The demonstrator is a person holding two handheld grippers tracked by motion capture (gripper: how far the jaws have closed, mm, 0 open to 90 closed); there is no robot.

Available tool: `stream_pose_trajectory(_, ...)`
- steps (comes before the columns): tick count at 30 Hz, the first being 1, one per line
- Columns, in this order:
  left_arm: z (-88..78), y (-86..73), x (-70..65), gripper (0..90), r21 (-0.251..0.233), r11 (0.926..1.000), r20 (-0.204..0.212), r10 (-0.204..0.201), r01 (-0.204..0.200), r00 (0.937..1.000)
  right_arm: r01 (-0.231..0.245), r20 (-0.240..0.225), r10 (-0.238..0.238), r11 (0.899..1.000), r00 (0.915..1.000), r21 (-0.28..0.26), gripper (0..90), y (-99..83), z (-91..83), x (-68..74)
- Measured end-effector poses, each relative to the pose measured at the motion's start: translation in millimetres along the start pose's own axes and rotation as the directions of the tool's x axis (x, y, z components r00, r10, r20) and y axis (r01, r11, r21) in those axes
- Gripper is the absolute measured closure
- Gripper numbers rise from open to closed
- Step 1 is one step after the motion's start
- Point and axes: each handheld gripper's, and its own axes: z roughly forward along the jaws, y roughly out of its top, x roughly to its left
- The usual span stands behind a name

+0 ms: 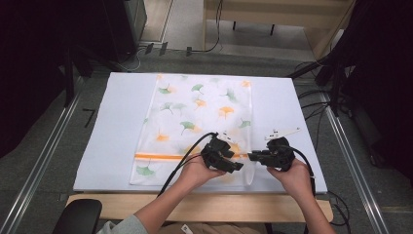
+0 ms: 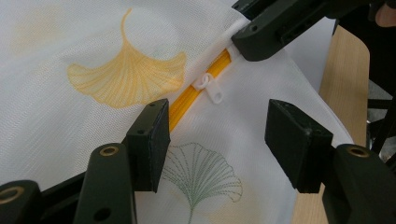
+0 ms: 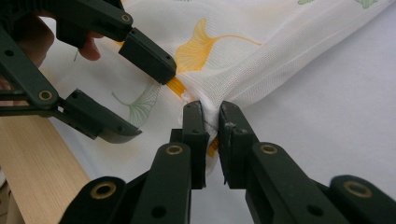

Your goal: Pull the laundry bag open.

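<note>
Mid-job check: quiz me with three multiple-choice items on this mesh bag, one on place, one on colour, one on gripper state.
1. Where does the right gripper grip the mesh bag?
A. at the zipper's end on the bag's edge
B. at the far corner
C. at the middle

2. What colour is the zipper?
A. green
B. orange
C. black

3. How do the left gripper's jaws stand?
A. clamped on the white zipper pull
B. open over the bag, holding nothing
C. clamped on the table

Answers: 1 A, the fabric bunches between its jaws there; 2 B, an orange strip shows by the pull; 3 B, a wide gap with the pull beyond it.
</note>
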Motion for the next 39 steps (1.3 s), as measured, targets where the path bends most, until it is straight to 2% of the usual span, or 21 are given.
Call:
stream_pose_trajectory(3,1.5,0.1,0.0,44.3,-0.007,1.0,-0.02,0.003,-0.003,0.9998,0.0,-0.006,0.0,1.0,1.0,-0.006,83.9,0.9,-0.7,1.4)
stream_pose_trajectory(5,2.4,0.1,-0.7,52.0,0.002,0.9999,-0.029,0.015,-0.015,0.9995,0.005,-0.015,-0.005,1.0,0.9999,-0.01,84.0,1.7,-1.8,2.6)
stream_pose_trajectory(8,4.9,-0.1,-0.2,56.8,0.014,0.9998,-0.029,0.014,-0.014,0.9995,0.007,-0.025,-0.008,1.0,0.9997,-0.018,84.0,3.0,-2.7,4.4)
stream_pose_trajectory(12,7.5,-0.6,0.8,59.5,0.02,0.9998,-0.037,0.011,-0.01,0.9993,0.028,-0.036,-0.029,0.999,0.9989,-0.017,84.0,4.1,-1.9,7.2)
stream_pose_trajectory(13,8.2,-1.0,0.7,65.4,0.026,0.9995,-0.037,0.019,-0.018,0.9991,0.035,-0.042,-0.036,0.999,0.9985,-0.022,84.0,4.9,-2.8,8.0)
stream_pose_trajectory(14,8.2,-1.0,0.7,67.0,0.026,0.9995,-0.037,0.019,-0.018,0.9991,0.035,-0.042,-0.036,0.999,0.9985,-0.022,84.0,4.9,-2.8,8.0)
stream_pose_trajectory(18,8.2,-0.4,0.4,66.7,0.023,0.9997,-0.035,-0.001,0.002,0.9994,0.036,-0.051,-0.037,0.999,0.998,-0.028,83.9,5.4,-3.6,8.5)
stream_pose_trajectory(21,9.1,-0.2,-4.6,61.4,0.01,0.9997,-0.051,0.025,-0.024,0.9984,0.033,-0.051,-0.035,0.999,0.9981,-0.031,84.0,5.6,-4.0,8.5)
stream_pose_trajectory(23,10.6,0.1,-5.4,60.5,0.012,0.9996,-0.059,0.027,-0.026,0.9979,0.035,-0.051,-0.037,0.999,0.998,-0.032,84.1,5.8,-3.8,8.8)
stream_pose_trajectory(27,14.8,0.6,-2.8,65.7,0.0,1.0,-0.075,0.007,-0.007,0.9972,0.044,-0.049,-0.045,0.999,0.9978,-0.023,84.2,6.8,-1.9,12.4)
stream_pose_trajectory(29,16.1,0.5,-2.1,71.9,-0.004,1.0,-0.074,0.002,-0.002,0.9973,0.056,-0.049,-0.057,0.998,0.9972,-0.023,84.1,7.7,-0.9,13.8)
stream_pose_trajectory(34,15.8,-0.2,-0.2,79.5,0.0,1.0,-0.07,0.008,-0.008,0.9975,0.044,-0.046,-0.045,0.999,0.9979,-0.026,84.1,7.1,-2.2,11.8)
stream_pose_trajectory(37,14.3,-0.4,-1.3,77.6,0.013,0.9999,-0.052,-0.006,0.006,0.9986,0.043,-0.046,-0.044,0.999,0.998,-0.03,84.1,6.8,-2.6,10.6)
stream_pose_trajectory(39,13.7,-1.3,-4.4,76.4,0.006,0.9999,-0.046,0.01,-0.009,0.9989,0.045,-0.039,-0.046,0.999,0.9982,-0.025,84.1,6.6,-2.4,10.1)
